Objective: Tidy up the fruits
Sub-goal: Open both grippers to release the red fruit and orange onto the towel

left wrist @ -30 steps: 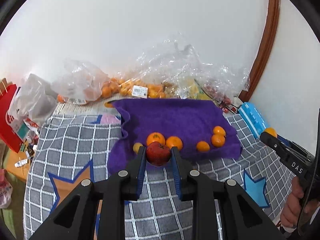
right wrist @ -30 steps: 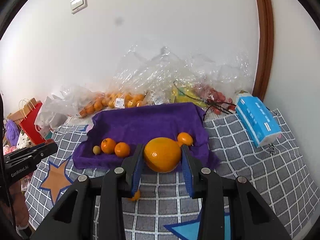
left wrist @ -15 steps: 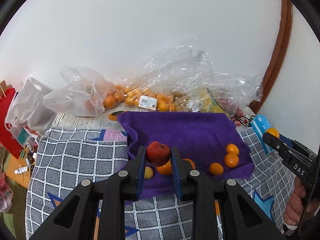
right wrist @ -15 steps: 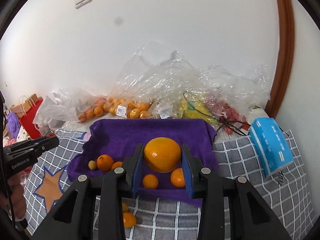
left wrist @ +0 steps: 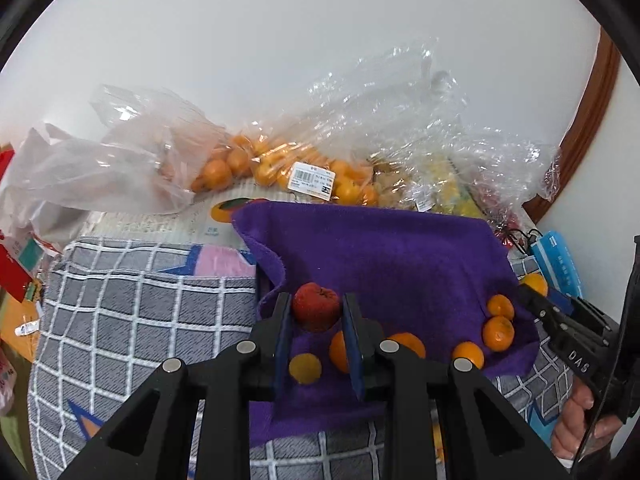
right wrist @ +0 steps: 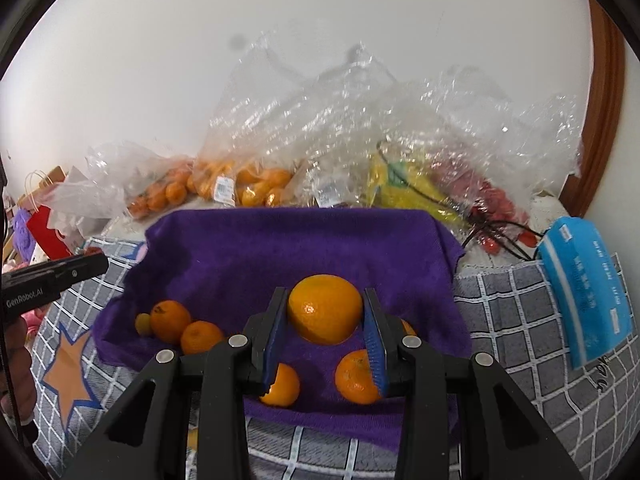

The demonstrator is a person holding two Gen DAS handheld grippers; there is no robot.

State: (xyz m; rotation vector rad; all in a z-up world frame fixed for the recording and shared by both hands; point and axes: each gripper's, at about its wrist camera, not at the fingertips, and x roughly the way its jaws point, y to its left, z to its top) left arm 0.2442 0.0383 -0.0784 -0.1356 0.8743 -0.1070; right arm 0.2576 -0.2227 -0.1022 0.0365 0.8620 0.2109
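My left gripper [left wrist: 316, 312] is shut on a small red fruit [left wrist: 316, 307], held over the left part of the purple towel [left wrist: 384, 252]. In the right wrist view my right gripper [right wrist: 325, 312] is shut on a large orange [right wrist: 325, 309] above the same purple towel [right wrist: 280, 248]. Several small tangerines lie on the towel: one pair [left wrist: 498, 322] to the right in the left view, another pair [right wrist: 180, 326] at the left in the right view. The right gripper's tip [left wrist: 532, 298] shows at the left view's right edge.
Clear plastic bags of oranges [left wrist: 280, 168] and other fruit [right wrist: 420, 184] line the wall behind the towel. A blue tissue pack [right wrist: 584, 292] lies at the right. A grey checked cloth [left wrist: 140, 320] covers the table. Red bags [left wrist: 12, 260] sit far left.
Both grippers moved forward and lower over the purple towel, each still holding its fruit. The towel and bags look larger and closer now.
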